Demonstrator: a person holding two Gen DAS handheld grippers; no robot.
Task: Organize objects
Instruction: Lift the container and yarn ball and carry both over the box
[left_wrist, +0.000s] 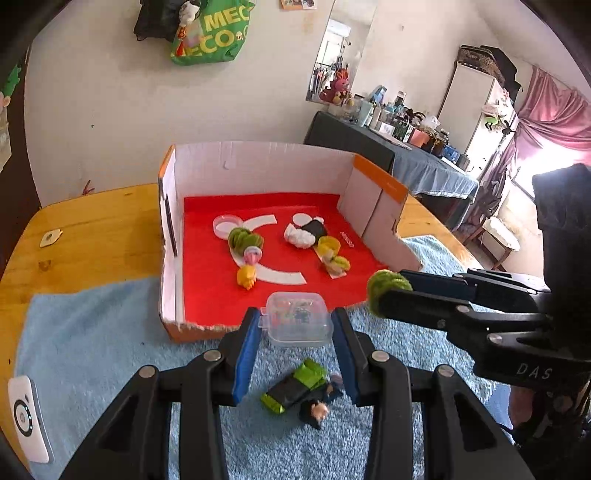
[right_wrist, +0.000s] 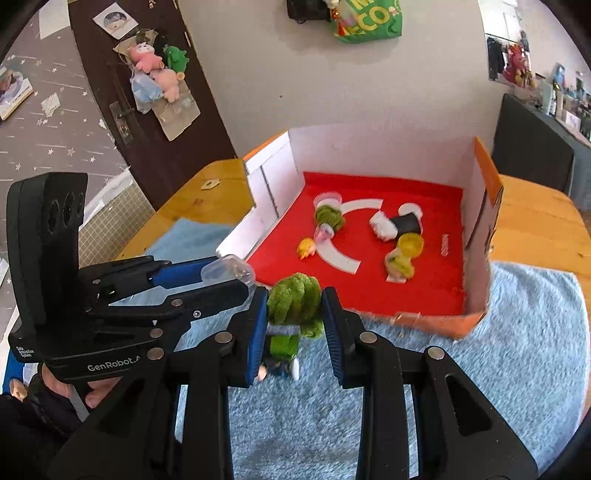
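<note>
Two grippers angled downward: left gripper (left_wrist: 295, 325) clamped on clear plastic case (left_wrist: 297, 319), right gripper (right_wrist: 295, 306) clamped on green fuzzy ball (right_wrist: 293, 299); only right view shows door (right_wrist: 147, 92), upper left.

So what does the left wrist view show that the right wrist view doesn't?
Only the left wrist view: a white device at the blue mat's edge and a cluttered side table.
Only the right wrist view: a dark door hung with plush toys.
Both: the red-floored box, the left gripper shut on the clear case, the right gripper shut on the green fuzzy toy.
</note>
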